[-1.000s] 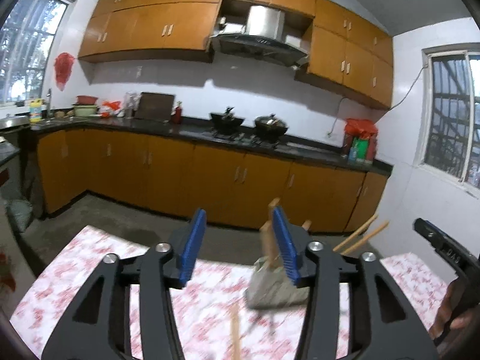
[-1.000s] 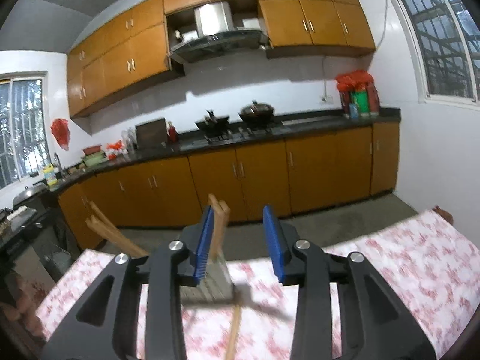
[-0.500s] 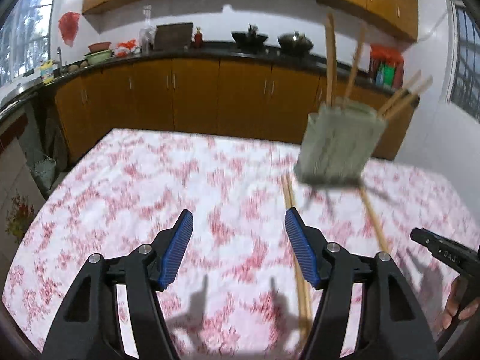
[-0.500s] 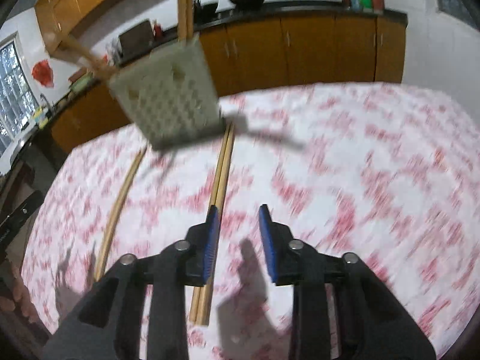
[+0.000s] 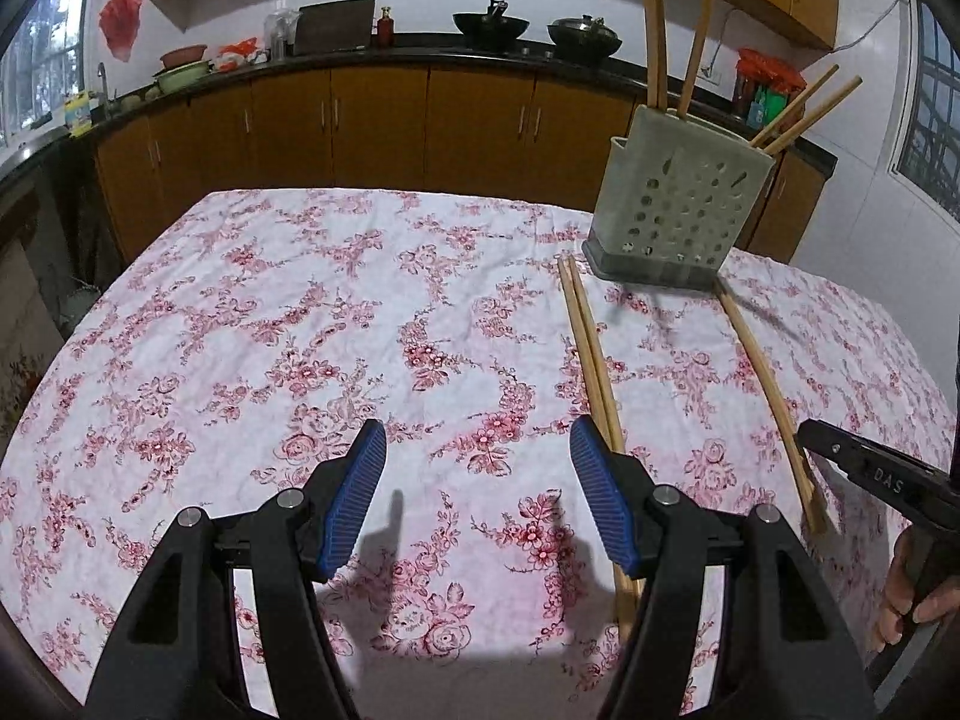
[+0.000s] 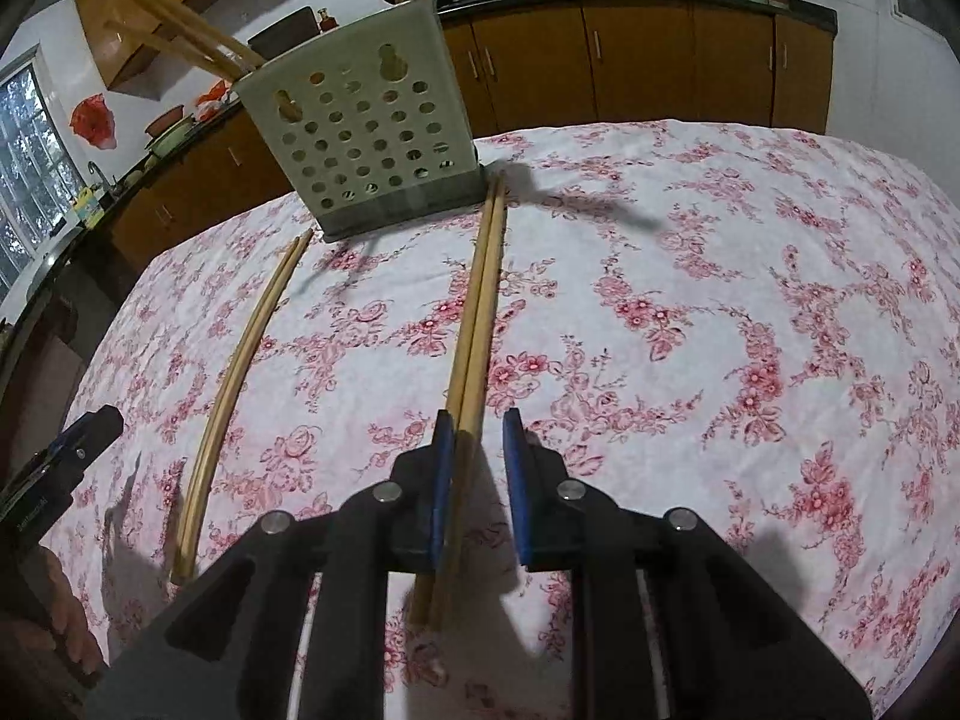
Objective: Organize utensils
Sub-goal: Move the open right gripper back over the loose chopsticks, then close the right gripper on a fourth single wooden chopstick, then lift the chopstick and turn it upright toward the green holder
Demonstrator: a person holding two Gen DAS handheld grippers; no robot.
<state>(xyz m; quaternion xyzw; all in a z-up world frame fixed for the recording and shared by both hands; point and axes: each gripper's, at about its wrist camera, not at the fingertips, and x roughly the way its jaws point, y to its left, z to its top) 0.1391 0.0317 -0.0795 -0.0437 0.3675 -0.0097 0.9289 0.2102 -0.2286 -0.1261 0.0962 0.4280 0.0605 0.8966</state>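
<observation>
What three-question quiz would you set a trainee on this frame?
1. True or false: the holder lies on its side.
2. How many chopstick pairs lie flat on the cloth?
3. What is between the right gripper jaws? A spoon; B chopsticks; C nothing.
Key: 1 false, it stands. 2 two. 3 B; the jaws have just been closing and do not clamp the pair yet.

Your table wears a matt, slightly creased floral cloth [image 5: 300, 324]. The chopsticks [image 6: 480, 312] look like smooth pale wood or bamboo, the perforated holder [image 6: 360, 138] dull grey-green plastic, your gripper pads [image 5: 354, 498] ribbed blue rubber.
</observation>
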